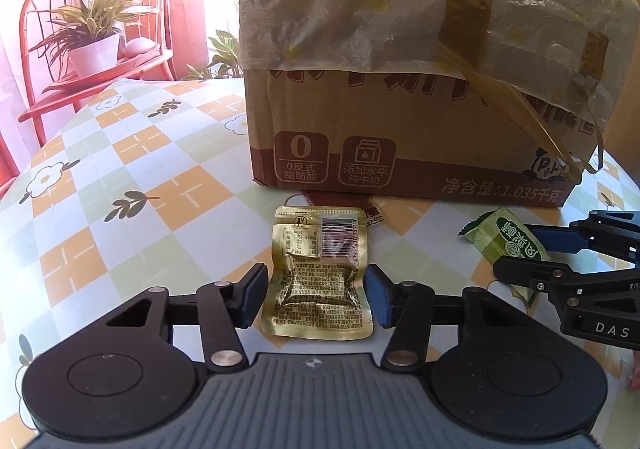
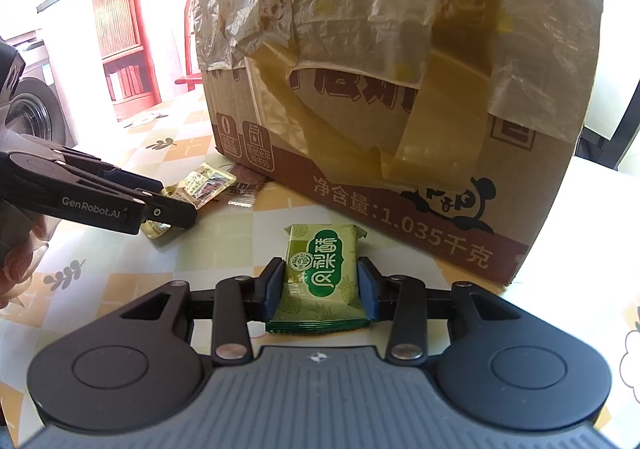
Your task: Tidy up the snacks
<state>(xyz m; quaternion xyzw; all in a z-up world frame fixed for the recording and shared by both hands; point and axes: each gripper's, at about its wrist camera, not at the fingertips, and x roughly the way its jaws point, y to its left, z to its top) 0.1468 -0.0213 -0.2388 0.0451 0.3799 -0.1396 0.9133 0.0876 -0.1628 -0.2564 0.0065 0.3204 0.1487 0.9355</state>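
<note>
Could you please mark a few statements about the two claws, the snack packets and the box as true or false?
1. The right claw is shut on the green packet. True.
2. The gold packet is already inside the cardboard box. False: it lies on the checked tablecloth in front of the box, between the left claw fingers.
3. The left claw's pads press the gold packet. False: they stand just clear of its edges.
4. A brown packet lies beside the gold one, near the box. True.
5. The box has plastic film taped over its top. True.
</note>
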